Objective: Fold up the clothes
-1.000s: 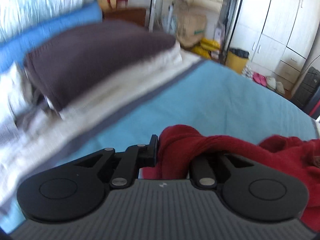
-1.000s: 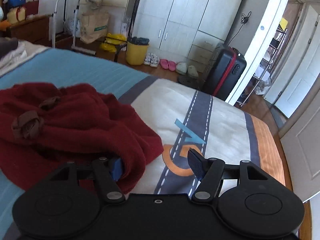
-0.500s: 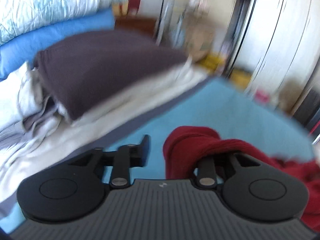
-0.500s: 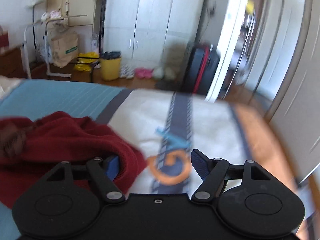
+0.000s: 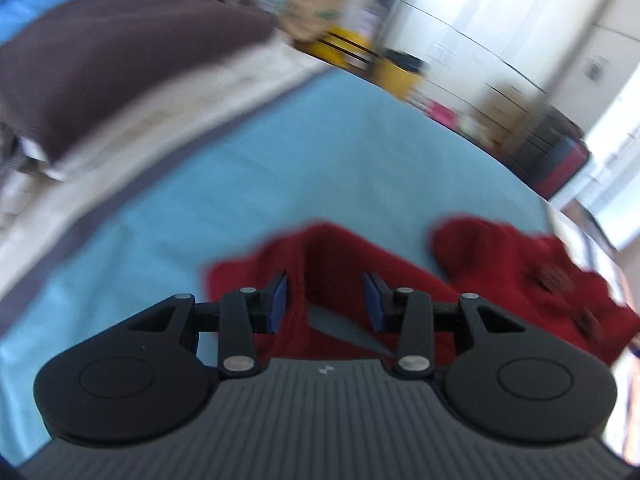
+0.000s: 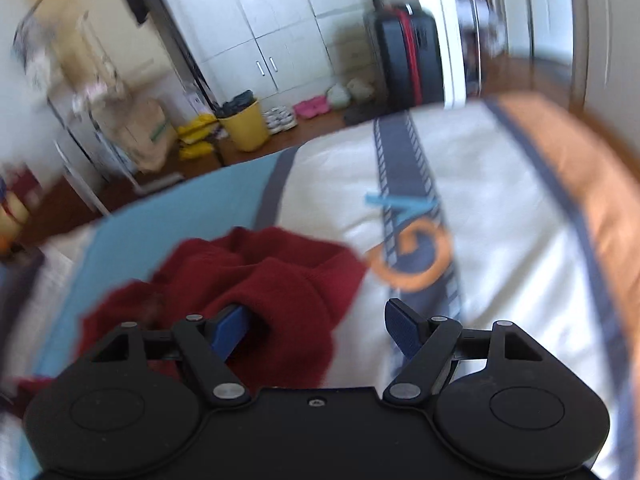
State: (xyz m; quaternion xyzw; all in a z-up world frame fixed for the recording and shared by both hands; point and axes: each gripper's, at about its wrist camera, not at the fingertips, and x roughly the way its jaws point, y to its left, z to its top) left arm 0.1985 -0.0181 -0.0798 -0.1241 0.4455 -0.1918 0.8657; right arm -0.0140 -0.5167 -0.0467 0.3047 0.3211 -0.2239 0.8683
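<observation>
Blue bedspread (image 5: 320, 160), red sweater (image 5: 340, 264) crumpled – left gripper (image 5: 326, 300) jaws spread, right gripper (image 6: 316, 328) jaws spread

Dark red knit garment (image 5: 332, 264) lies crumpled on the bed

Left gripper (image 5: 326, 300) jaws parted over red sweater (image 5: 340, 256), blue bedspread (image 5: 280, 168)

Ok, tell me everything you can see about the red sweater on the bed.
The red sweater is dark red, a thick soft-looking knit, with brownish knotted decorations near one end. It lies crumpled and unfolded on the bedspread, across its blue and white parts. The left tool stands open over one fold; the right tool, also open, has one finger tucked under a bunched edge.
</observation>
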